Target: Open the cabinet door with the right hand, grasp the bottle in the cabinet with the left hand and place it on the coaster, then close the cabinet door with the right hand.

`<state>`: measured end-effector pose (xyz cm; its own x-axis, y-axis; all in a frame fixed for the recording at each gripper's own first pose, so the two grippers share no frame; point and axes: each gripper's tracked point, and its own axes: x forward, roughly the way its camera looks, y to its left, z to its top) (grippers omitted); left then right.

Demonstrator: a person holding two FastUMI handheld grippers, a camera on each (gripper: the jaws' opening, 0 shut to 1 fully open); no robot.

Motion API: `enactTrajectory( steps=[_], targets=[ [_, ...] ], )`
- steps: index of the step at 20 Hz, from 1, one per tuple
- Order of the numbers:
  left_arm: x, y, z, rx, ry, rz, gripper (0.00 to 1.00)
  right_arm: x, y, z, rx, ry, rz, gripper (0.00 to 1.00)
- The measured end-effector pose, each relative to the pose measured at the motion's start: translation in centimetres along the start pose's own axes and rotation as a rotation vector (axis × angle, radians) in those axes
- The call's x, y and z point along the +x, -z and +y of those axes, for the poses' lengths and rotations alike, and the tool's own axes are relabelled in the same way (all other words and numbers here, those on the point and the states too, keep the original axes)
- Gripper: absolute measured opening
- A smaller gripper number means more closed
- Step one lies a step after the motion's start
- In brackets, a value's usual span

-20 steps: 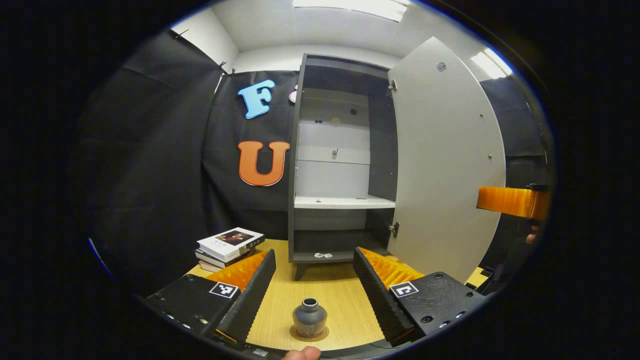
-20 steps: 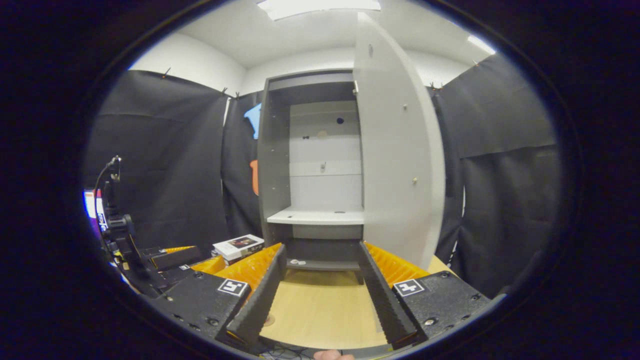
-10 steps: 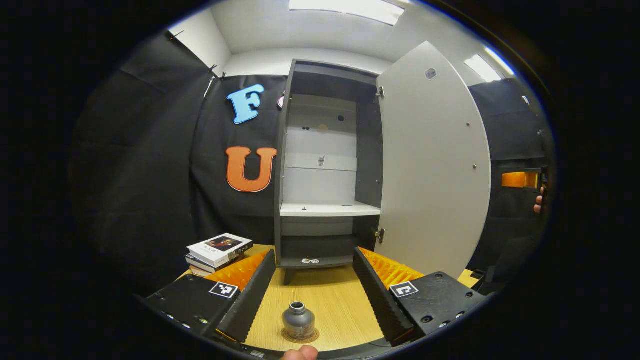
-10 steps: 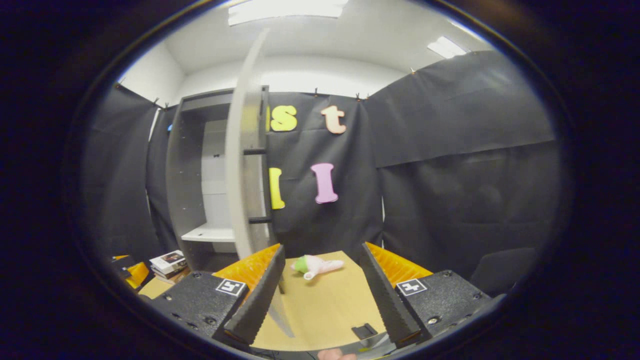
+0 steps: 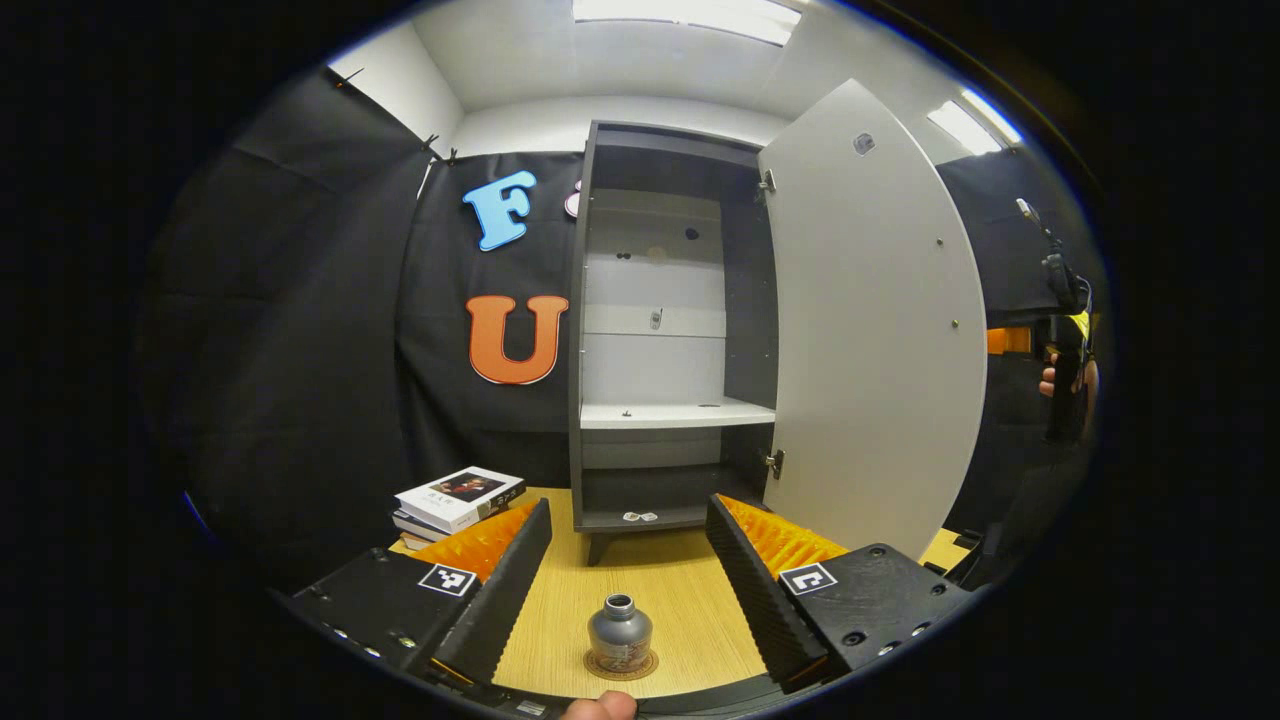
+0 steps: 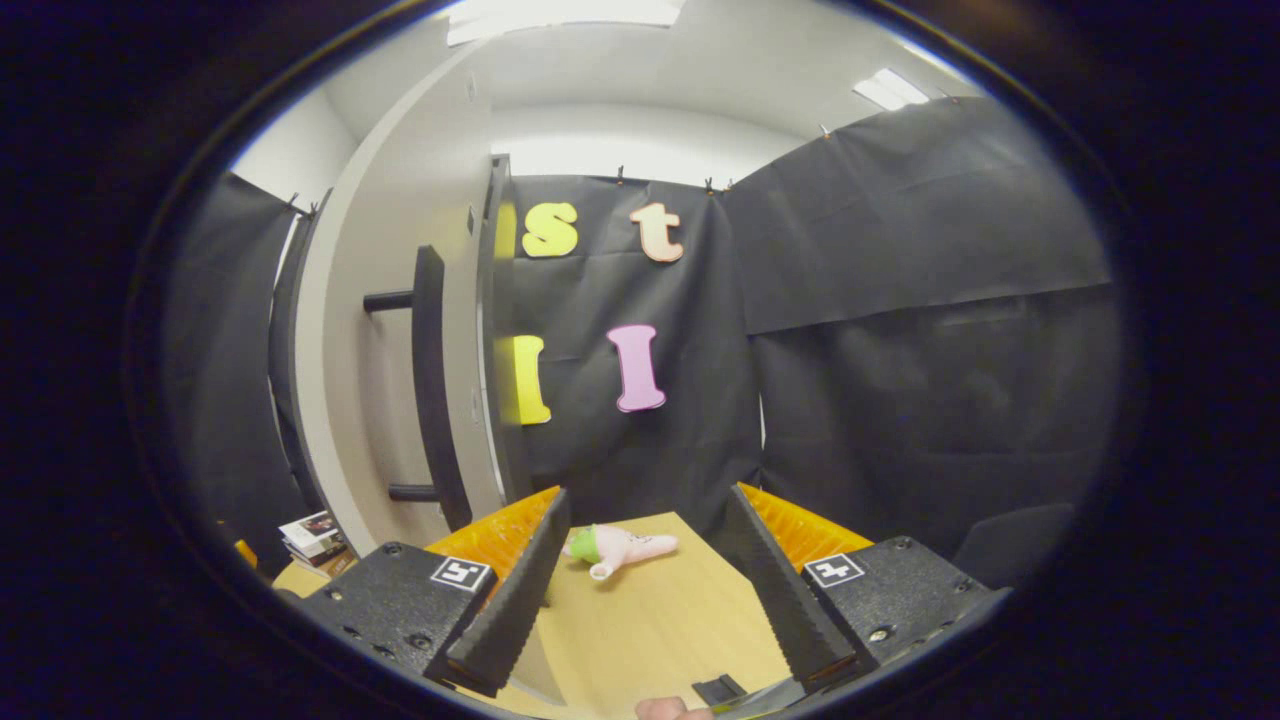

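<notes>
Left gripper view: the left gripper (image 5: 628, 585) hangs spread wide, holding nothing, and the bottle (image 5: 619, 634) stands on the coaster (image 5: 621, 664) between its fingers, slightly farther ahead than half a second ago. Beyond, the cabinet (image 5: 672, 330) stands with its door (image 5: 872, 320) open.

Right gripper view: the right gripper (image 6: 648, 585) is released too; it has swung round so the door's outer face and handle (image 6: 432, 385) now show ahead on the left, where before only the door's edge showed.

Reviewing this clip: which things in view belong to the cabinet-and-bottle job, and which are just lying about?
Part of the job:
- cabinet, door open, with its handle
- bottle, standing on the coaster
- left gripper and right gripper, both open and empty

Lying about:
- stack of books
- pink and green soft toy
</notes>
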<state>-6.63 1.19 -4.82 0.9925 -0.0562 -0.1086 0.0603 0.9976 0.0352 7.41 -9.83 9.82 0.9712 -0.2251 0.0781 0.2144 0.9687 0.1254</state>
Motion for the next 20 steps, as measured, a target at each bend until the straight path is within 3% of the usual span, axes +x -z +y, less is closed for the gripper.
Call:
enactTrajectory(
  steps=[5, 6, 14, 20],
  targets=[
    [-0.4, 0.2, 0.9, -0.003, -0.025, 0.003, 0.94, 0.2, -1.4, 1.5, -0.102, -0.005, -0.049, 0.91],
    [-0.5, 0.2, 1.1, -0.004, -0.032, 0.004, 0.94, -0.1, -1.9, 2.1, -0.111, -0.009, -0.053, 0.96],
    [-0.9, 0.0, 1.5, -0.004, -0.041, -0.008, 0.94, -2.4, -0.9, 10.6, -0.117, -0.159, -0.048, 0.96],
    [-1.7, 0.2, 2.9, -0.005, -0.072, -0.007, 0.94, -2.2, 0.0, 19.5, -0.109, -0.333, -0.041, 0.97]
  ],
)
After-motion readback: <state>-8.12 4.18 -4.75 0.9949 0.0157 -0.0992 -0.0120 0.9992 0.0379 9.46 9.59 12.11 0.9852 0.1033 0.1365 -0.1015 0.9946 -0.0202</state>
